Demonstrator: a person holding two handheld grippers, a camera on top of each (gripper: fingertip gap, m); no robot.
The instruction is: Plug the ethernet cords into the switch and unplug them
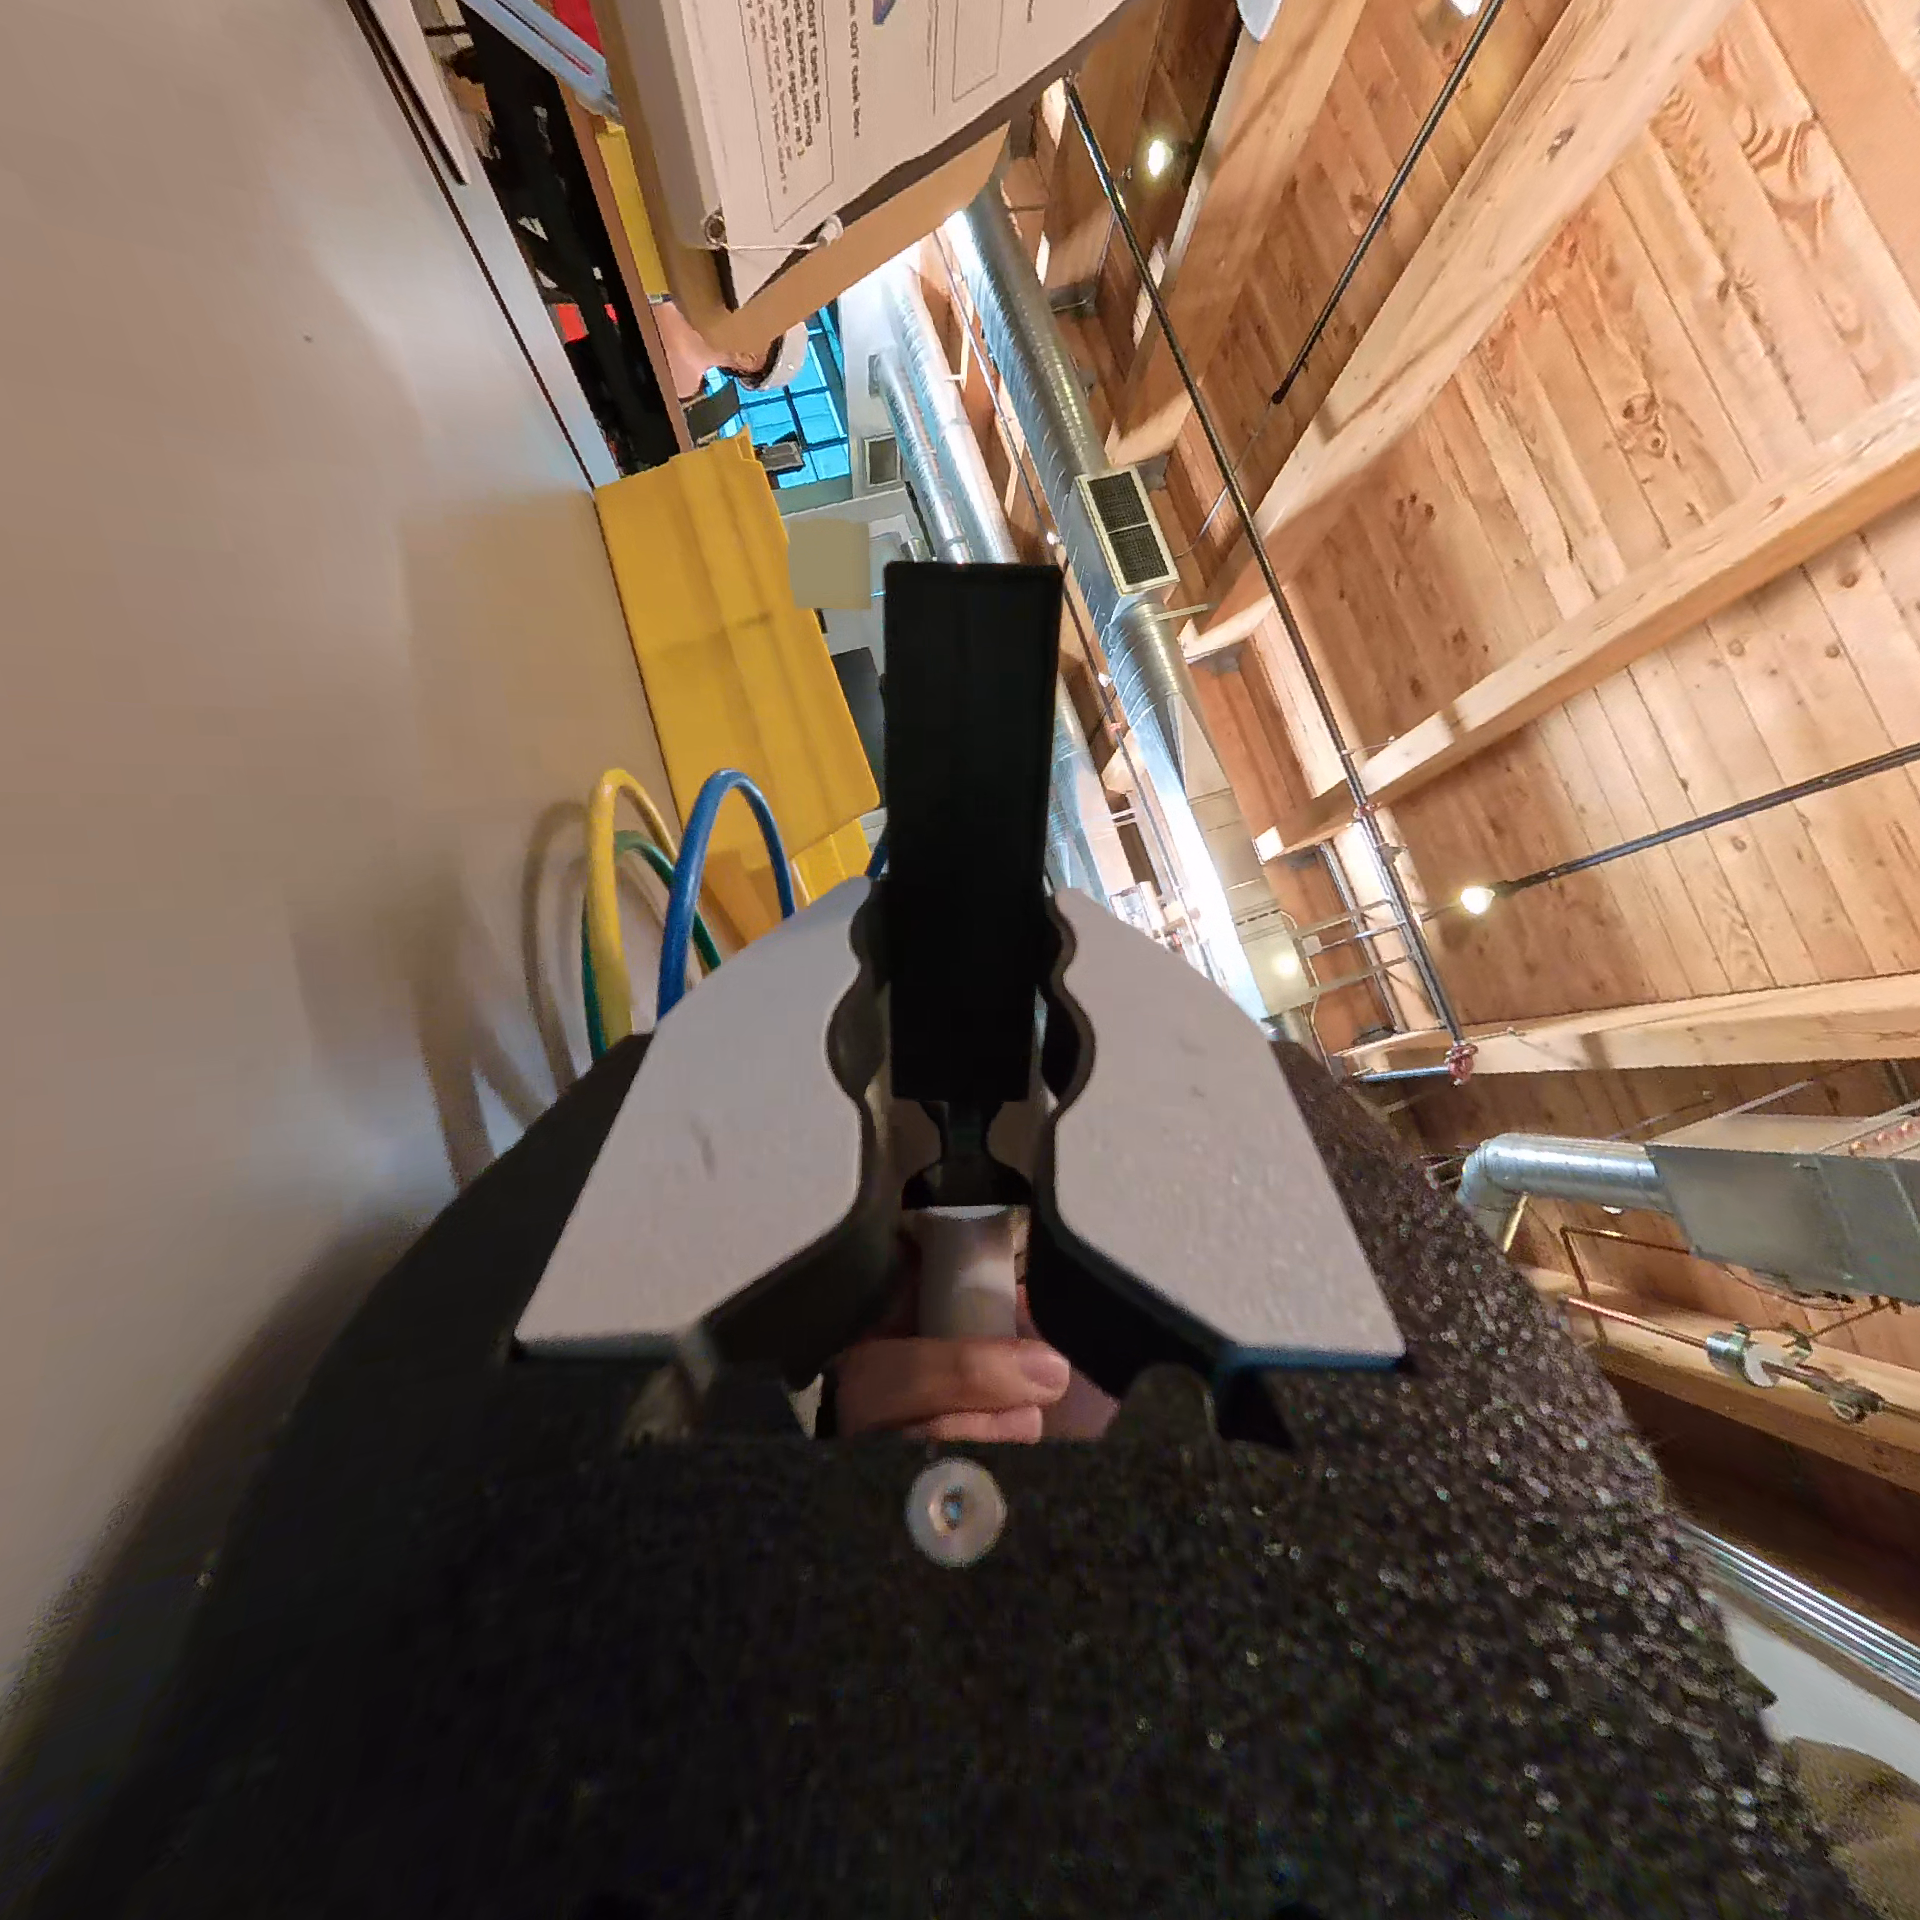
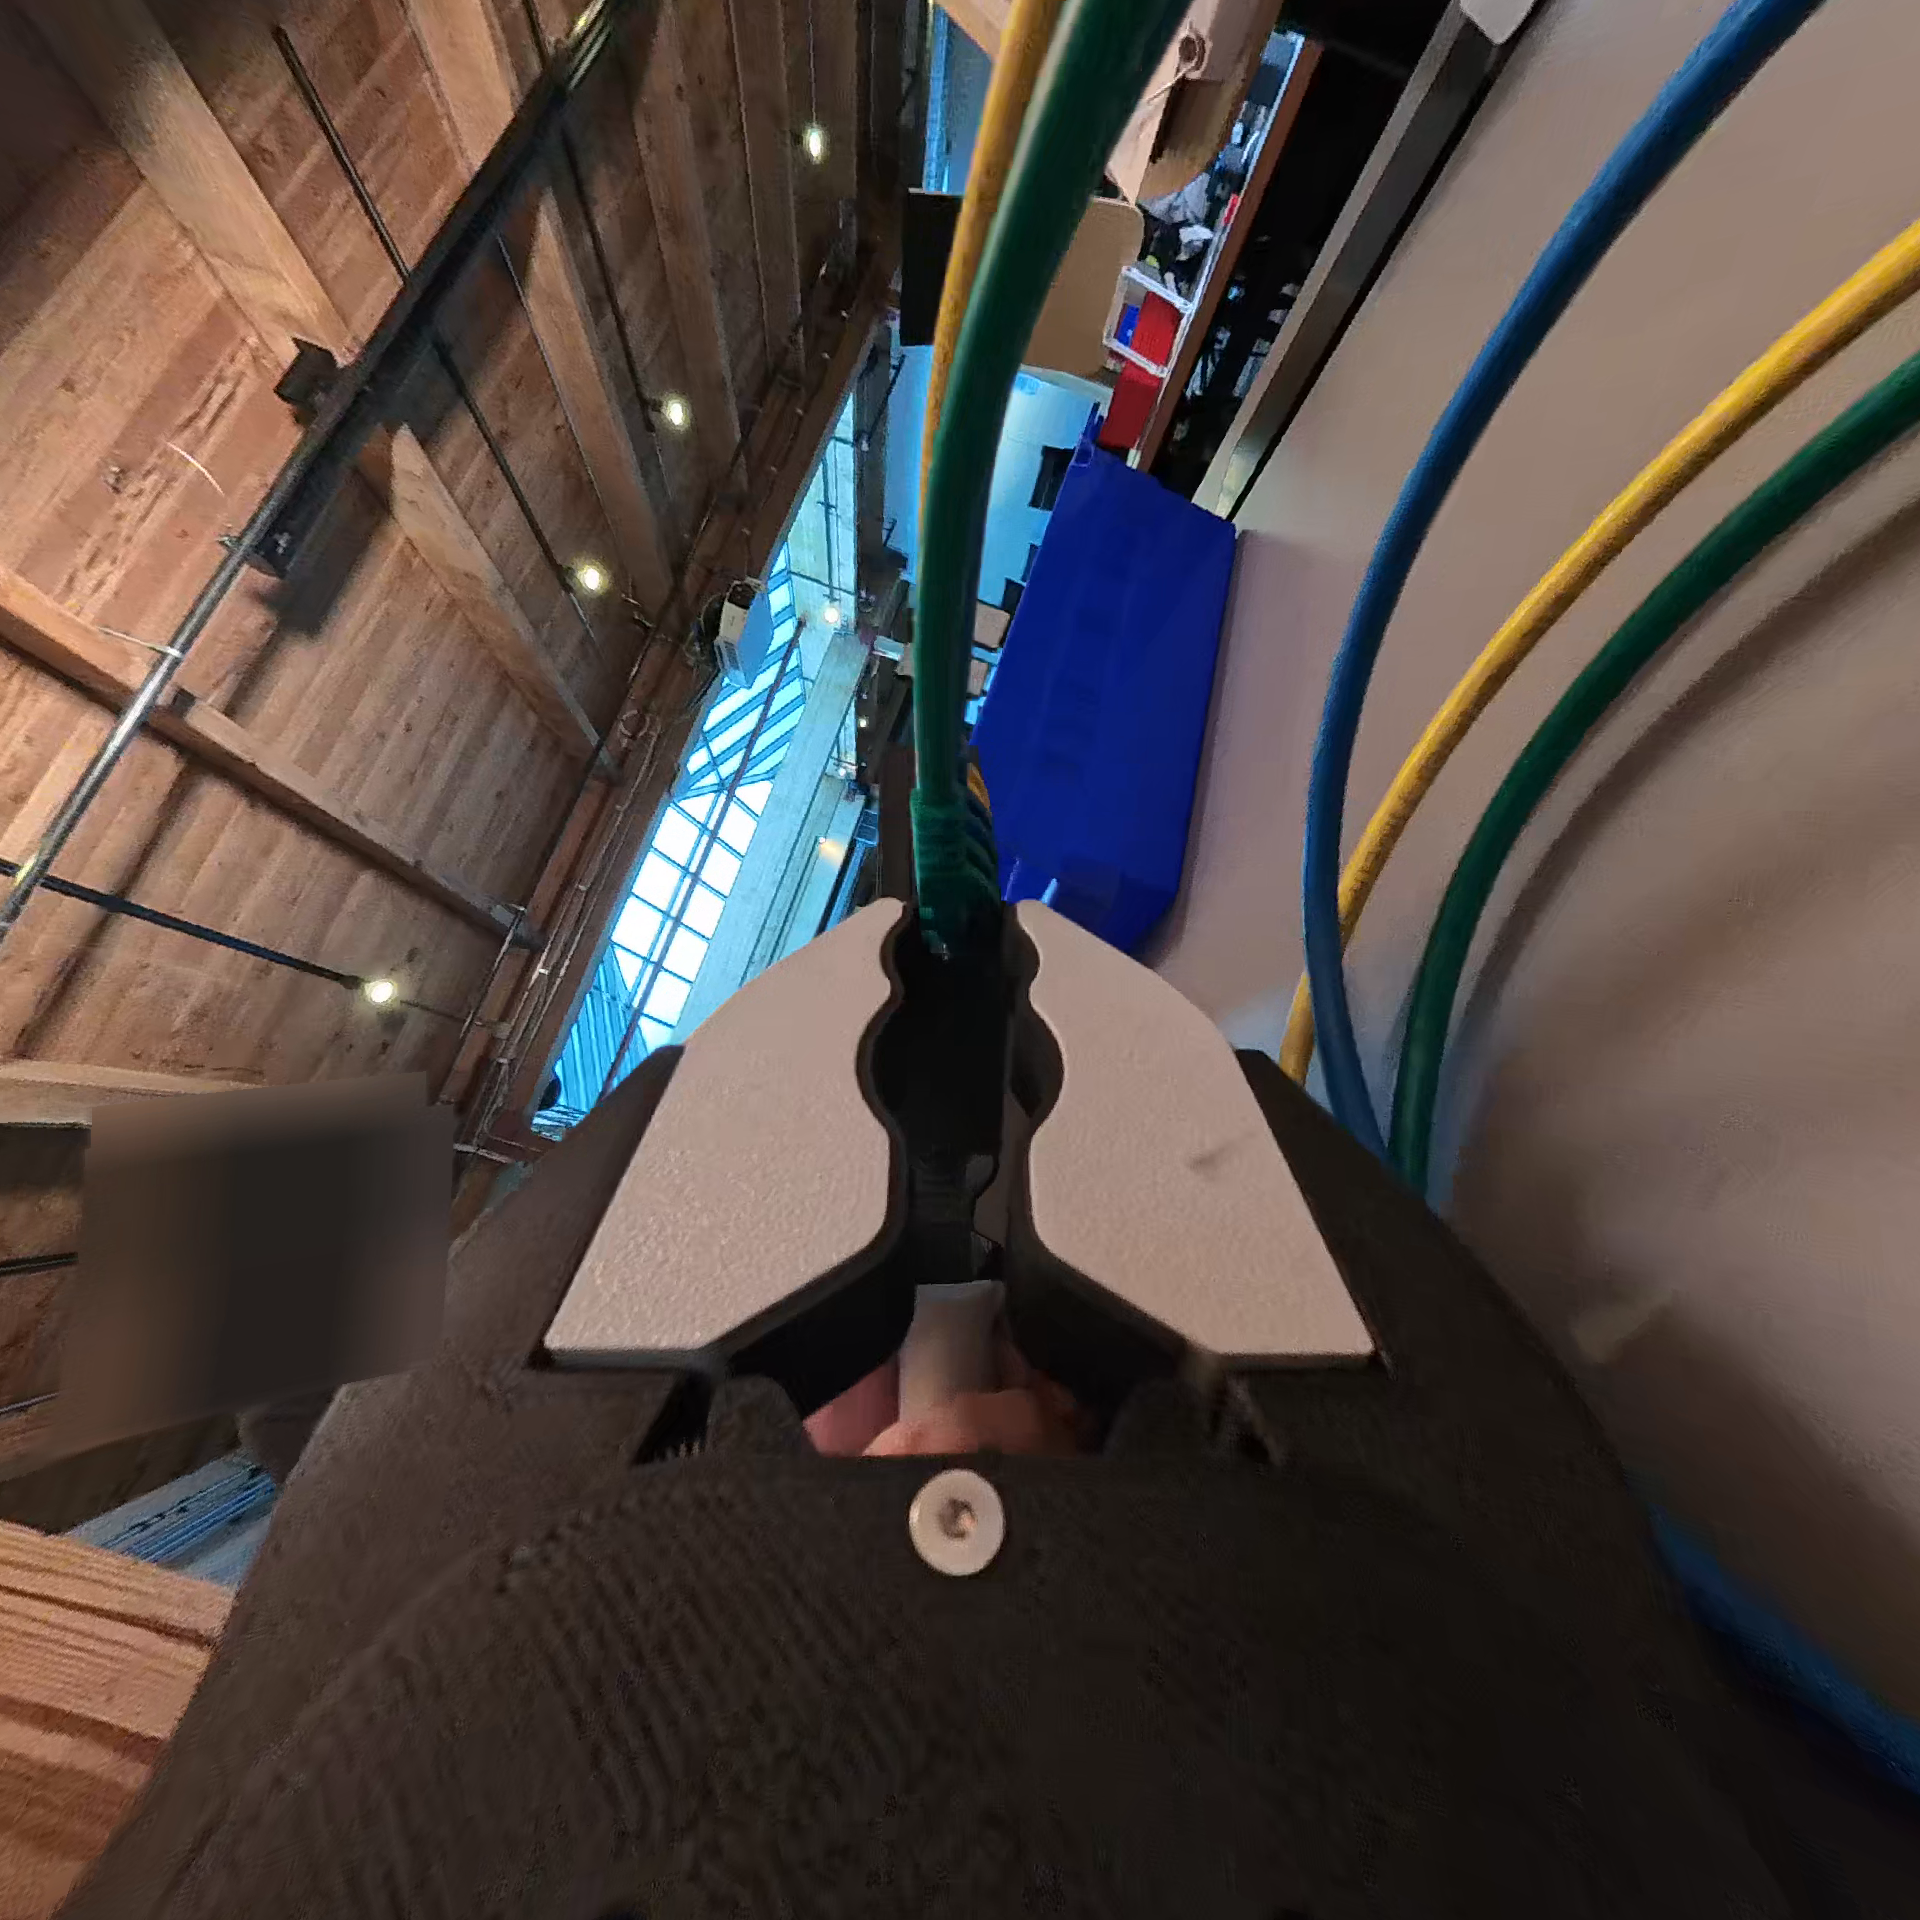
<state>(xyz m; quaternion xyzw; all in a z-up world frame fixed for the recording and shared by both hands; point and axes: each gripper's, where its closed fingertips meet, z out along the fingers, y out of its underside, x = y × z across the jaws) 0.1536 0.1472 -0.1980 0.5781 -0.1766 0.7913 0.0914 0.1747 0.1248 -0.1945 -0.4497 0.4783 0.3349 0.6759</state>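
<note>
My left gripper [image 1: 966, 904] is shut on a flat black box, the switch [image 1: 971, 748], which sticks out edge-on past the fingertips. Loops of yellow cord [image 1: 603, 883], green cord [image 1: 665, 862] and blue cord [image 1: 681, 883] lie on the pale table [image 1: 260, 623] behind it. My right gripper [image 2: 961, 920] is shut on the ribbed boot of the green cord's plug [image 2: 951, 852]. The plug's tip is hidden between the jaws. The green cord [image 2: 951, 582] runs straight away from the gripper, beside a yellow cord [image 2: 977, 208]. Blue [image 2: 1382, 623], yellow [image 2: 1558, 582] and green [image 2: 1621, 665] loops lie on the table to the right.
A yellow bin [image 1: 727, 665] stands on the table past the cords. A blue bin [image 2: 1101, 707] stands on the table beyond the right gripper. A cardboard box with paper sheets [image 1: 831, 135] is farther off. Both views are turned on their side and show wooden ceiling beams and metal ducts [image 1: 1049, 436].
</note>
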